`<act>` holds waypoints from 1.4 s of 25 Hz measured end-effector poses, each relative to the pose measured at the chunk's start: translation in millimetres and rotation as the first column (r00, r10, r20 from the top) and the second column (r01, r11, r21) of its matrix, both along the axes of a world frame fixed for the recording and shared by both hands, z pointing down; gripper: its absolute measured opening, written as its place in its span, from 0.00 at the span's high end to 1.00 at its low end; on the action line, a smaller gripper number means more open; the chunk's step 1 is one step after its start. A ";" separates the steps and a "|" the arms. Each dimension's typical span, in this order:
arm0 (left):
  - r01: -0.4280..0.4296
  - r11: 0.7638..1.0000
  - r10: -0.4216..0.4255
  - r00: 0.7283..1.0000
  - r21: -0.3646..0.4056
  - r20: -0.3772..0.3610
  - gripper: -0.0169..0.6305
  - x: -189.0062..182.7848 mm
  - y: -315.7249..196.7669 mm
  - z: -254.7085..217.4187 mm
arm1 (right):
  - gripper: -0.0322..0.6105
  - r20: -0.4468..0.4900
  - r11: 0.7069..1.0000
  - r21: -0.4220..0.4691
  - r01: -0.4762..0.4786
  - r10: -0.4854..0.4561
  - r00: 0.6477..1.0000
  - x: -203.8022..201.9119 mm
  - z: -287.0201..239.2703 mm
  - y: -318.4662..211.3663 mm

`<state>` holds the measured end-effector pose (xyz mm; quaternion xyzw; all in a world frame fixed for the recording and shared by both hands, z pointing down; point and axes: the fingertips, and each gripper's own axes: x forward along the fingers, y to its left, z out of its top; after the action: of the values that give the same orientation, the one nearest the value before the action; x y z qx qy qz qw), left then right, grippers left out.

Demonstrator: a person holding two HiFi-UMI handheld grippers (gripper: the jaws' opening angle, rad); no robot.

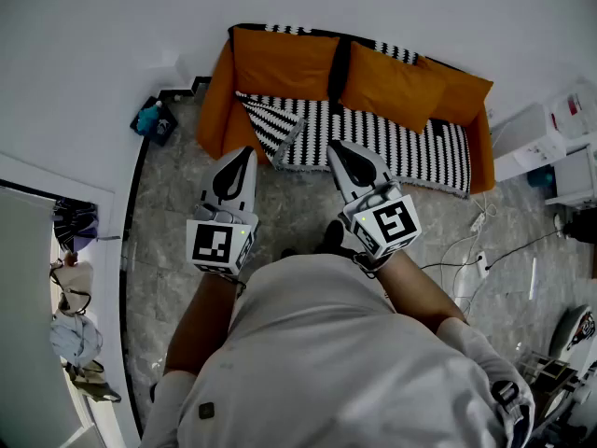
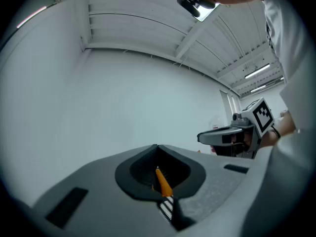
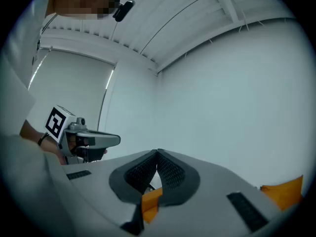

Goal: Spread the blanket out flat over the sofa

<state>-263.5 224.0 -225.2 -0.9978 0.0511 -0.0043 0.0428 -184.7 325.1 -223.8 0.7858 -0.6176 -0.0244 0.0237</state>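
One striped blanket (image 1: 392,143) lies along the seat of the one orange sofa (image 1: 216,91), its left corner folded back. At least two cushions (image 1: 284,63) lean on the back. The left tongs (image 1: 244,152) and right tongs (image 1: 338,147) are held level before the sofa, clear of the blanket. Both pairs of jaws are together, clamping nothing.

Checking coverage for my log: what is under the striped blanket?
The orange sofa; its arms show past the blanket. The seat beneath is covered, so anything lying there cannot be seen.
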 end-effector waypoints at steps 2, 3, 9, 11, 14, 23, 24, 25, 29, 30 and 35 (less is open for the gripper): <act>0.002 1.000 -0.002 1.000 -0.001 0.000 0.96 -0.7 -1.2 -0.5 | 0.91 -0.003 1.000 -0.003 0.001 -0.001 1.000 0.2 0.2 -0.6; 0.003 1.000 -0.003 1.000 -0.002 -0.001 0.96 -1.1 -1.7 -0.6 | 0.91 -0.004 1.000 -0.004 0.001 -0.001 1.000 0.2 0.2 -0.8; 0.015 1.000 -0.015 1.000 -0.011 0.000 0.96 -3.3 -6.4 2.1 | 0.91 0.001 1.000 -0.013 0.009 -0.009 1.000 0.4 3.5 -2.4; 0.020 1.000 -0.020 1.000 -0.015 0.001 0.96 -3.8 -8.0 3.0 | 0.91 0.002 1.000 -0.013 0.013 -0.013 1.000 0.3 3.5 -3.5; 0.030 0.999 -0.030 1.000 -0.020 0.005 0.96 -5.0 -10.8 5.7 | 0.91 0.008 1.000 -0.008 0.017 -0.017 1.000 1.3 3.9 -5.6; 0.075 0.997 -0.074 0.997 -0.028 0.033 0.96 10.4 -33.7 18.7 | 0.91 0.040 0.997 -0.029 0.067 -0.066 0.997 27.7 20.7 -29.8; 0.080 0.996 -0.079 0.996 -0.027 0.038 0.96 14.4 -35.8 20.9 | 0.91 0.045 0.997 -0.031 0.075 -0.073 0.996 33.1 24.3 -32.5; 0.084 0.996 -0.083 0.996 -0.027 0.044 0.96 19.3 -37.7 23.1 | 0.91 0.052 0.996 -0.032 0.081 -0.080 0.995 39.7 27.7 -35.4; 0.101 0.994 -0.098 0.992 -0.036 0.076 0.96 38.9 -48.9 36.3 | 0.91 0.081 0.994 -0.043 0.098 -0.095 0.992 70.4 41.7 -51.2; 0.109 0.993 -0.105 0.991 -0.041 0.084 0.96 44.2 -54.8 40.2 | 0.91 0.087 0.994 -0.047 0.103 -0.099 0.991 78.6 45.4 -56.9; 0.143 0.988 -0.135 0.985 -0.065 0.112 0.96 84.0 -84.2 56.4 | 0.91 0.113 0.990 -0.073 0.125 -0.116 0.987 127.4 64.3 -83.1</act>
<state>-179.5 139.8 -168.8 -0.9910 0.1180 -0.0626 0.0088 -57.3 242.0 -159.5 0.7456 -0.6649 0.0416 0.0197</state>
